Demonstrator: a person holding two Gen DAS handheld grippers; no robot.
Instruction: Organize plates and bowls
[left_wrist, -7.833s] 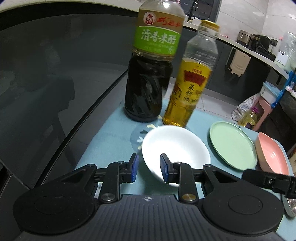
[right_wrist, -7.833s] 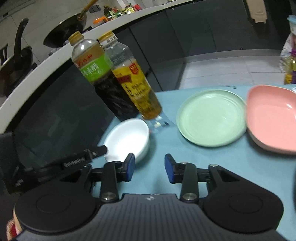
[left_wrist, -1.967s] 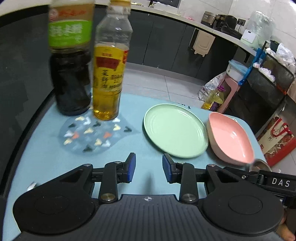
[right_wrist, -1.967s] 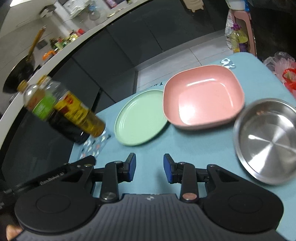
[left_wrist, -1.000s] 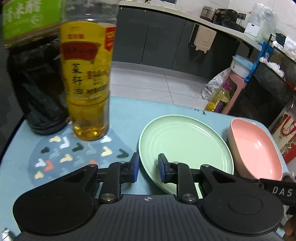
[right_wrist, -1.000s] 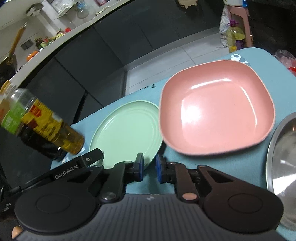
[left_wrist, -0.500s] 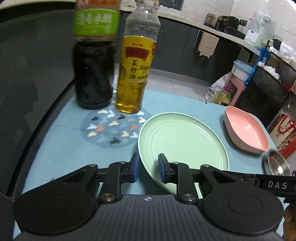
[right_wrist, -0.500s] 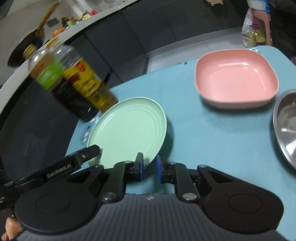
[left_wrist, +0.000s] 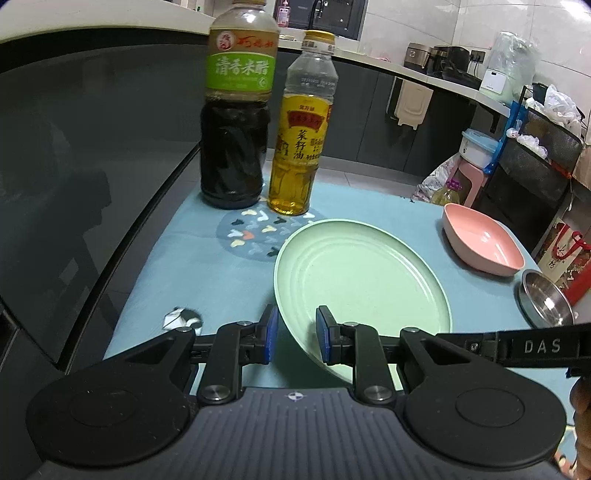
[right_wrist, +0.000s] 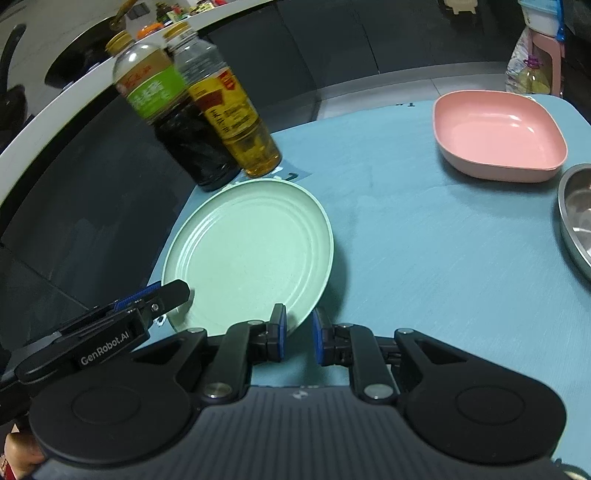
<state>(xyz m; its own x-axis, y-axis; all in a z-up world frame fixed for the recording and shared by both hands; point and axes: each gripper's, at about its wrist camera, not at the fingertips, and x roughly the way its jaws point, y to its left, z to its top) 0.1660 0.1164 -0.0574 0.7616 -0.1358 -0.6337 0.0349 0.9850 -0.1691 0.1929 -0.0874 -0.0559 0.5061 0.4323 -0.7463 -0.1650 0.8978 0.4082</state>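
A round pale green plate (left_wrist: 362, 280) hangs slightly tilted just above the blue table cover, in front of the two bottles. My left gripper (left_wrist: 295, 336) is shut on its near left rim. My right gripper (right_wrist: 297, 334) is shut on the near right rim of the same green plate (right_wrist: 251, 243), which casts a shadow on the cloth to its right. One left finger (right_wrist: 155, 295) shows on the rim in the right wrist view. A pink square bowl (right_wrist: 498, 136) sits far right, and a steel bowl (right_wrist: 580, 221) at the right edge.
A dark vinegar bottle (left_wrist: 232, 147) and a yellow oil bottle (left_wrist: 299, 147) stand at the back left by a patterned round mat (left_wrist: 255, 232). A small white scrap (left_wrist: 177, 317) lies near the table's left edge. Beyond the table lie kitchen floor and dark cabinets.
Both grippers, still closed on the green plate, have carried it left, away from the pink bowl and up to the bottles. A wide strip of cloth now separates plate and pink bowl.
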